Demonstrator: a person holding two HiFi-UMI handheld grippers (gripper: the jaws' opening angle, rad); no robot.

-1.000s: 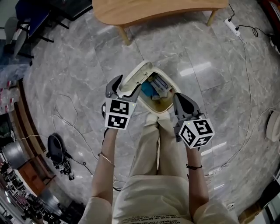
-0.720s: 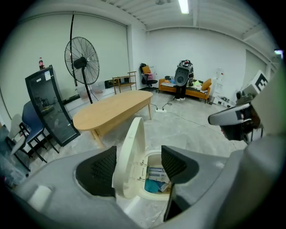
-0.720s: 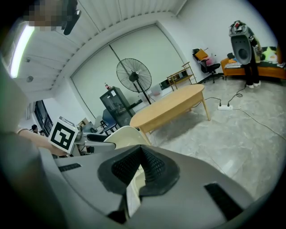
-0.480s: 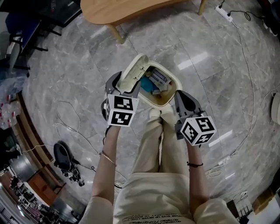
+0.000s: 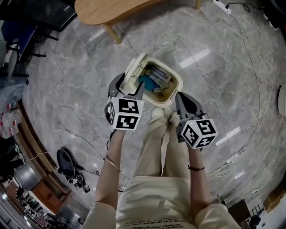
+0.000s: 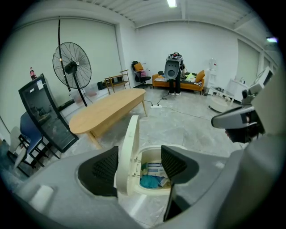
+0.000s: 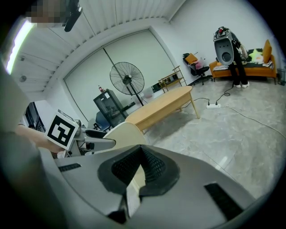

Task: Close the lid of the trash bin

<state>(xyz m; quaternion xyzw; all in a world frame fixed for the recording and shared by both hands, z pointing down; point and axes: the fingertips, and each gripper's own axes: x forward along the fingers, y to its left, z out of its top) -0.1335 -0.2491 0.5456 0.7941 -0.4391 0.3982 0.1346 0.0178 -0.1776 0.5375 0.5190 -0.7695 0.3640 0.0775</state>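
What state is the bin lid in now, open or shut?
Open. The lid stands upright at the trash bin's edge, and rubbish shows inside the uncovered mouth.

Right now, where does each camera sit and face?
Head view: on the head, facing steeply down at the open bin; arms, legs, left gripper, right gripper show.
Left gripper view: on the left gripper, facing along its open jaws astride the raised lid.
Right gripper view: on the right gripper, facing along its shut jaws.
All share the lid.

Cream bin [image 5: 177, 85], cream lid [image 5: 134, 71], grey marbled floor [image 5: 219, 94], tan table [image 5: 111, 9]
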